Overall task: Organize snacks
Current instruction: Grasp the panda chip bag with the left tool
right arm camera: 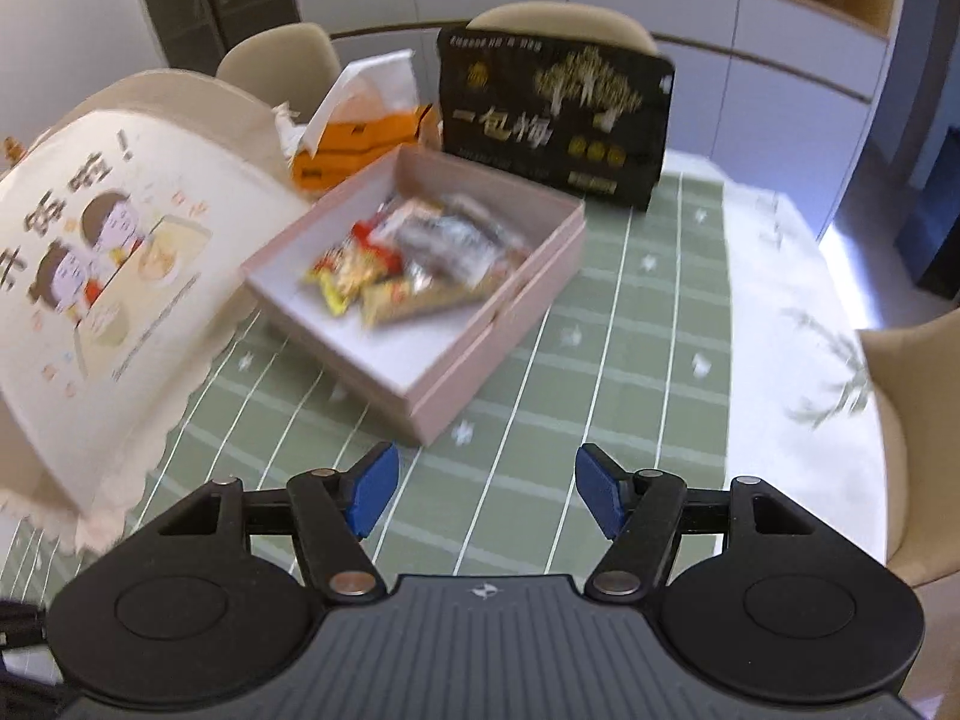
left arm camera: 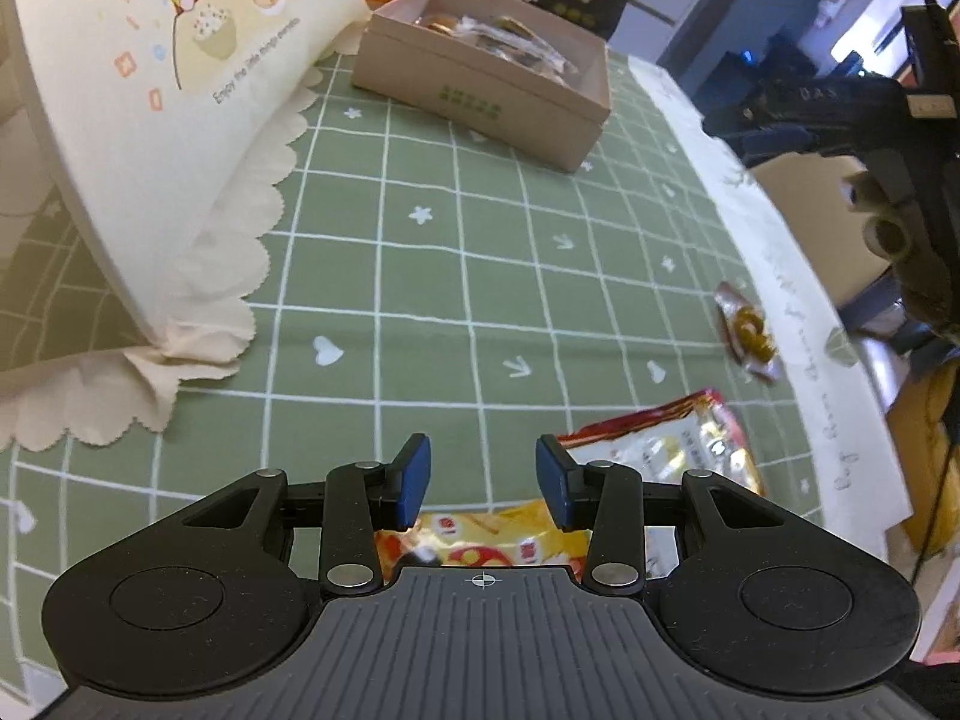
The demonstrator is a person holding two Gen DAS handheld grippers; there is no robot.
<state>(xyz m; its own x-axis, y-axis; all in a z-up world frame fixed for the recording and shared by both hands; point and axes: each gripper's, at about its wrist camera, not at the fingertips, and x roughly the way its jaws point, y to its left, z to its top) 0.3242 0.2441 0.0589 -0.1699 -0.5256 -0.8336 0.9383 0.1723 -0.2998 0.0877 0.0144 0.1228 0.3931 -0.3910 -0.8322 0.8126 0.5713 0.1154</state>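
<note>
Left hand-held gripper (left arm camera: 483, 483) jaws apart, I hover over yellow snack packet (left arm camera: 480, 540); red-white packet (left arm camera: 666, 450) just right. Right hand-held gripper (right arm camera: 486, 492) spread wide, empty, above green tabletop (right arm camera: 600, 390). Pink box (right arm camera: 420, 276) farther back holds snacks, black bag (right arm camera: 552, 120) behind.

Left gripper (left arm camera: 483, 480), right gripper (right arm camera: 486, 491): both agape.
</note>
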